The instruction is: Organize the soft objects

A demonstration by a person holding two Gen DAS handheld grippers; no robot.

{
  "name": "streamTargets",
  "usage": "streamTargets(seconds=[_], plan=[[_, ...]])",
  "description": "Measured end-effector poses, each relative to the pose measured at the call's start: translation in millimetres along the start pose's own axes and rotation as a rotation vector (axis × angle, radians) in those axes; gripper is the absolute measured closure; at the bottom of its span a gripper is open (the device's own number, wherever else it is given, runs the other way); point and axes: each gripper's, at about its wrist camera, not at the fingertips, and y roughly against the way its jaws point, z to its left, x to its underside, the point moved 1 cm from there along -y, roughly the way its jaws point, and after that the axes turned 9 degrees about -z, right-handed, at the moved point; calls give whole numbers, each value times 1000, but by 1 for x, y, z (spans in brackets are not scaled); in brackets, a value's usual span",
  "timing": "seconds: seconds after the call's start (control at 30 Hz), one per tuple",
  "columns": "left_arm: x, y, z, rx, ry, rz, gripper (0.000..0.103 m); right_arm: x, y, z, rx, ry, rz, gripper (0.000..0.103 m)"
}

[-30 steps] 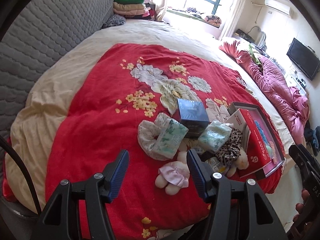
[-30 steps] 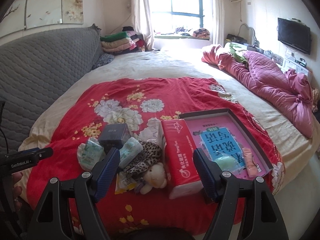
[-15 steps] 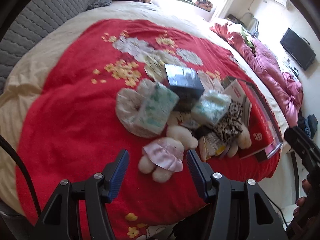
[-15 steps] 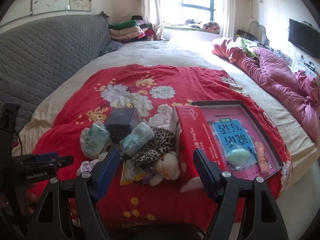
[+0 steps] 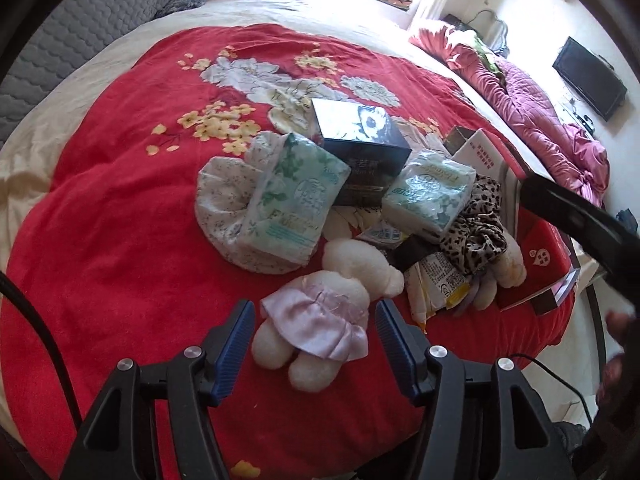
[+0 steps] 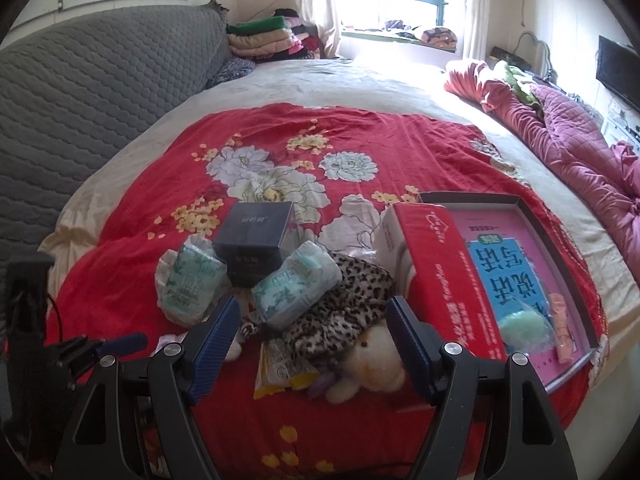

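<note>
Bedding filled the left wrist view: a red floral blanket point(image 5: 120, 240) lay spread over a cream sheet. On it sat a heap of goods around a dark glossy box point(image 5: 360, 148). Nearest the camera from that box lay a cream plush doll point(image 5: 320, 320) in a satiny lilac skirt, fuzzy, rounded, limbs splayed. The left gripper point(image 5: 316, 344) stood with the doll between its ribbed blue pads, jaws opening, neither pad pressing it. Crinkly green-printed tissue packs point(image 5: 296, 200) flanked the box.

From the right wrist view, the dark box point(image 6: 252, 240) stood beyond a leopard-print cloth point(image 6: 340, 312), soft and crumpled, draped over a second cream plush toy point(image 6: 372, 364). The right gripper point(image 6: 312, 344) hung spread wide above them, grasping nothing. Right of the box leaned a red carton point(image 6: 440, 280) against a shallow pink-lined tray point(image 6: 560, 264).
</note>
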Motion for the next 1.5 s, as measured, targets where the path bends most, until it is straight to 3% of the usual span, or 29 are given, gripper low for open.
streamTargets(seconds=[0.2,0.37,0.67,0.73,0.9,1.2,1.5], plan=[[2,-14,-2,10,-10,13,40,-5,-47,-3,74,-34,75,26],[3,-19,-5,12,-29,15,40,-4,-70,-3,87,-43,90,26],[8,-30,-4,-9,-45,39,40,-1,-93,4,66,-45,99,59],[9,-31,-4,-12,-46,39,40,0,-93,4,64,-48,80,68],[8,-33,3,17,-1,33,40,-1,-87,-4,31,-84,49,78],[9,-26,10,52,30,36,55,-4,-64,-10,19,-111,1,81],[8,-8,11,35,37,10,56,-6,-44,-14,2,-132,-42,82]])
